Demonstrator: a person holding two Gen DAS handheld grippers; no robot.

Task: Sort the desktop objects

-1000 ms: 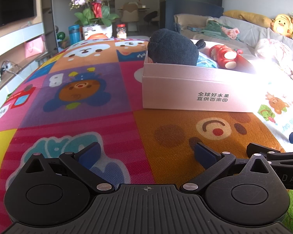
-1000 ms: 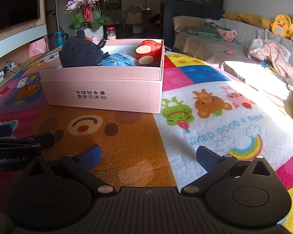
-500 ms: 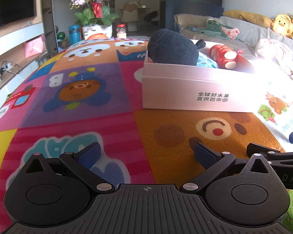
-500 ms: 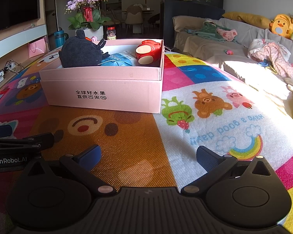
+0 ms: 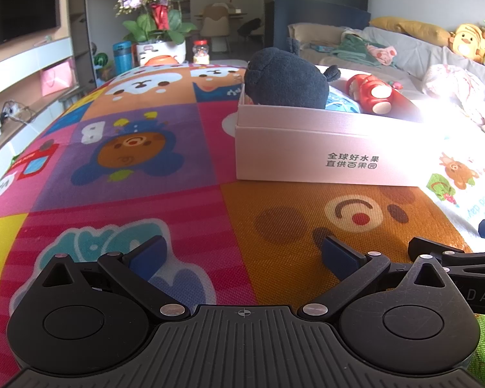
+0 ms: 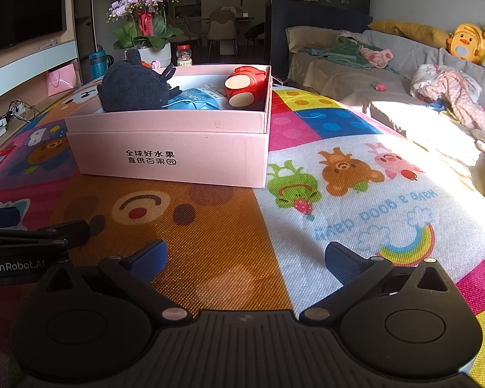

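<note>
Right wrist view showed my right gripper (image 6: pixel 245 258) low over the cartoon play mat (image 6: pixel 355 194), its blue-padded fingers (image 6: pixel 338 260) spread wide and holding nothing. The pink box (image 6: pixel 177 148) sat on the mat in the centre left of that frame, well apart from both tools. Inside it lay a dark plush toy (image 6: pixel 132 87) at the left, a red mushroom-shaped toy (image 6: pixel 245 85) at the right, and a blue packet (image 6: pixel 194 100) between them.

From the left wrist view, my left gripper (image 5: pixel 242 257) was also parted and empty near the bottom of the frame, with the box in the centre right and sun glare washing out its right end. The tip of the right tool showed at the lower right edge there.

I judged the sorting at or near its end: I could find no loose item on the mat within either frame. Any next move called for first finding something left to sort, or else pulling both tools back; anything behind the cameras I could not see.
</note>
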